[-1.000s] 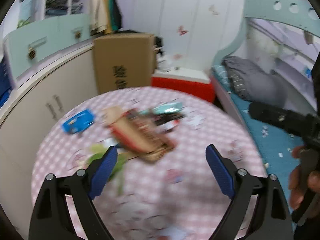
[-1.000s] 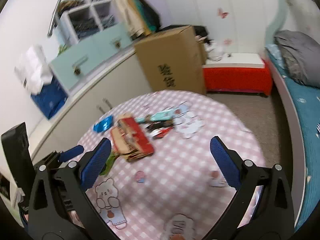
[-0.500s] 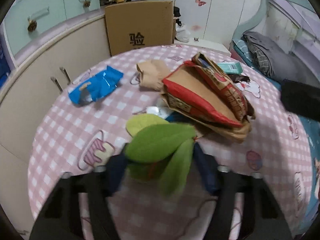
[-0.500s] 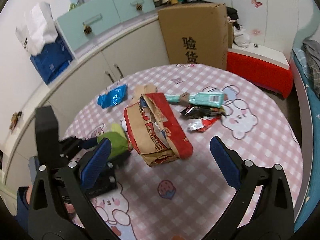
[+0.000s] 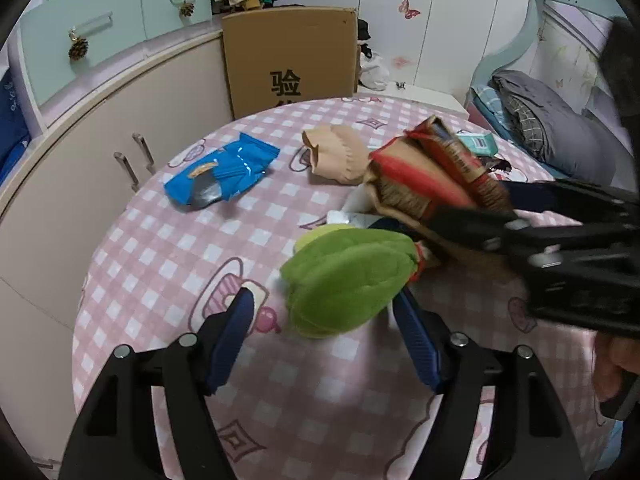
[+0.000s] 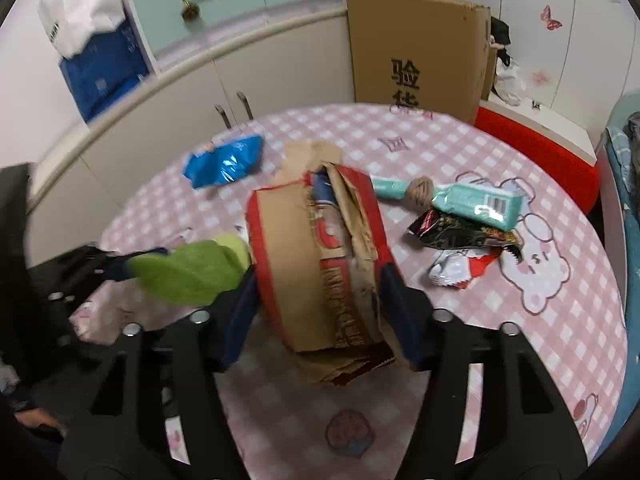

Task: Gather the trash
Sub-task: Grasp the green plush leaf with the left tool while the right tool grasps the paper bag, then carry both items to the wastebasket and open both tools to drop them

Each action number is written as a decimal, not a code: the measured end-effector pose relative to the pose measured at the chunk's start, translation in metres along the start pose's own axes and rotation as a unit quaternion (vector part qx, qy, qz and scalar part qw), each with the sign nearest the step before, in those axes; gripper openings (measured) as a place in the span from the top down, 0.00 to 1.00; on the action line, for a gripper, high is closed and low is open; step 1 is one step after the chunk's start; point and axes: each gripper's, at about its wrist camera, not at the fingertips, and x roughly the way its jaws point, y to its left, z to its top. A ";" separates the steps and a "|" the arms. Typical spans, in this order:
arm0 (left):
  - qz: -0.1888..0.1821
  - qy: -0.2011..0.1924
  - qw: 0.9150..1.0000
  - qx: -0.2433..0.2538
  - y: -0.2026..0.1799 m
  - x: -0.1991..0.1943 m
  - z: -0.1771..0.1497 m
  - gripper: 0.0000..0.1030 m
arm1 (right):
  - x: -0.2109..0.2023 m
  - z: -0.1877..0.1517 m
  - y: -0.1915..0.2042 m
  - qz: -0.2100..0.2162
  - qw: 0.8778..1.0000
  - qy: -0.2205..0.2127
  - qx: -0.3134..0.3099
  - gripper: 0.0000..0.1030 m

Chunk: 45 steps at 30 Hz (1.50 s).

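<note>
A round table point(image 5: 160, 264) with a pink checked cloth holds scattered trash. My left gripper point(image 5: 326, 334) is open, with a green plush leaf point(image 5: 344, 276) between its blue pads point(image 5: 230, 330); a gap shows on each side. My right gripper point(image 6: 316, 312) has closed onto a crushed red and brown cardboard carton point(image 6: 320, 264), a pad against each side. The carton point(image 5: 428, 176) and the right gripper's black body point(image 5: 560, 248) also show in the left wrist view. The leaf point(image 6: 188, 270) shows in the right wrist view.
A blue wrapper point(image 5: 222, 172), a beige crumpled piece point(image 5: 336, 152), a teal packet point(image 6: 476, 200), a black wrapper point(image 6: 460, 232) and a red-white wrapper point(image 6: 464, 268) lie on the table. A cardboard box point(image 5: 292, 60), cabinets point(image 5: 100, 120) and a bed point(image 5: 552, 136) surround it.
Both grippers dropped toward the table. The left closed partly around the green leaf. The right moved in and closed on the red and brown carton.
</note>
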 end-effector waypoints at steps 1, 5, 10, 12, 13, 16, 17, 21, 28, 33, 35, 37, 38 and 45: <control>-0.003 0.001 1.000 0.002 -0.001 0.001 0.001 0.34 | -0.005 0.001 -0.002 0.010 1.000 -0.003 0.007 0.48; -0.017 0.009 1.000 0.013 -0.008 0.006 0.002 0.61 | -0.035 -0.003 -0.018 0.046 0.998 -0.026 0.038 0.49; -0.043 0.005 0.999 0.010 -0.012 -0.004 -0.002 0.88 | -0.068 -0.016 -0.039 0.076 0.993 -0.052 0.076 0.49; -0.042 0.004 0.999 0.015 -0.016 -0.008 -0.005 0.88 | -0.079 -0.022 -0.047 0.079 0.991 -0.060 0.089 0.49; -0.035 0.004 0.999 0.016 -0.017 -0.009 -0.007 0.87 | -0.083 -0.024 -0.050 0.080 0.990 -0.063 0.093 0.49; 0.002 0.002 1.000 0.018 -0.018 -0.012 -0.010 0.35 | -0.094 -0.031 -0.062 0.075 0.989 -0.070 0.107 0.49; 0.021 -0.009 1.000 0.019 -0.017 -0.014 -0.010 0.16 | -0.098 -0.034 -0.066 0.074 0.989 -0.072 0.110 0.49; 0.007 -0.008 1.000 0.026 -0.017 -0.011 -0.006 0.16 | -0.104 -0.040 -0.077 0.070 0.987 -0.075 0.122 0.49; -0.033 0.007 0.999 0.030 -0.025 -0.007 -0.004 0.87 | -0.120 -0.050 -0.089 0.072 0.984 -0.092 0.133 0.49; -0.046 -0.022 0.998 0.023 -0.033 -0.034 -0.002 0.91 | -0.138 -0.055 -0.105 0.067 0.981 -0.112 0.146 0.49; -0.054 -0.034 0.998 0.021 -0.038 -0.047 0.001 0.91 | -0.147 -0.057 -0.112 0.064 0.979 -0.121 0.150 0.49; -0.064 -0.047 0.997 0.019 -0.045 -0.061 0.006 0.91 | -0.160 -0.061 -0.121 0.061 0.977 -0.135 0.156 0.49; -0.070 -0.053 0.996 0.019 -0.049 -0.067 0.008 0.91 | -0.165 -0.063 -0.126 0.061 0.975 -0.141 0.159 0.49; -0.132 -0.078 0.988 0.028 -0.106 -0.094 0.031 0.91 | -0.210 -0.085 -0.171 0.048 0.962 -0.188 0.194 0.49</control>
